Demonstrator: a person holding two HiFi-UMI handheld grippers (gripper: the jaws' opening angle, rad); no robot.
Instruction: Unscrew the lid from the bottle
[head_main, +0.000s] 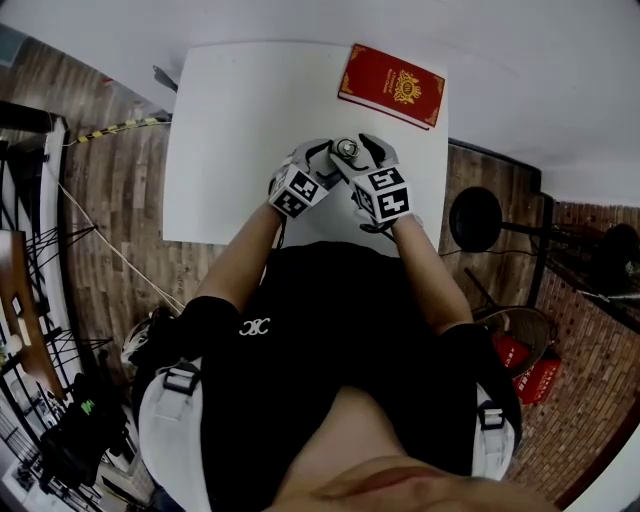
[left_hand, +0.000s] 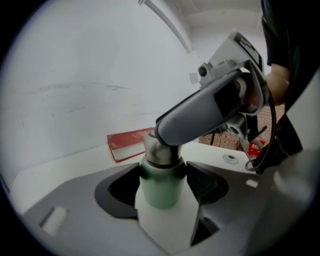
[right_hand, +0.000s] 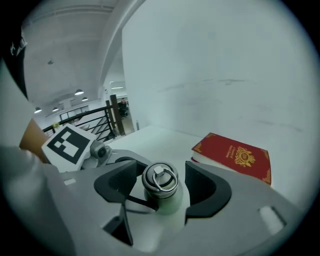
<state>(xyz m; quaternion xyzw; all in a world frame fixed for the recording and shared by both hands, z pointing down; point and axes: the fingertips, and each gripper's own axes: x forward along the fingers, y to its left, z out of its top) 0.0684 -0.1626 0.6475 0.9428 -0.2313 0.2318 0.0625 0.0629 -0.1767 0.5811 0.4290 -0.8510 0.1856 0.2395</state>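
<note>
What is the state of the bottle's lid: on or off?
On. The metal lid sits seated on the green bottle neck in both gripper views; the right gripper has its jaws apart on either side of it.

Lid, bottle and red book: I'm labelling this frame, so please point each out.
Lid (right_hand: 160, 180): right gripper view, its ringed metal top.
Bottle (left_hand: 159, 190): left gripper view, its green side.
Red book (right_hand: 232, 156): right gripper view, its front cover.

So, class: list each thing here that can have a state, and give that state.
bottle: upright, gripped at its body.
lid: on the bottle, ring lying flat.
book: closed, flat on the table.
left gripper: shut on the bottle.
right gripper: open, jaws either side of the lid, not touching.
</note>
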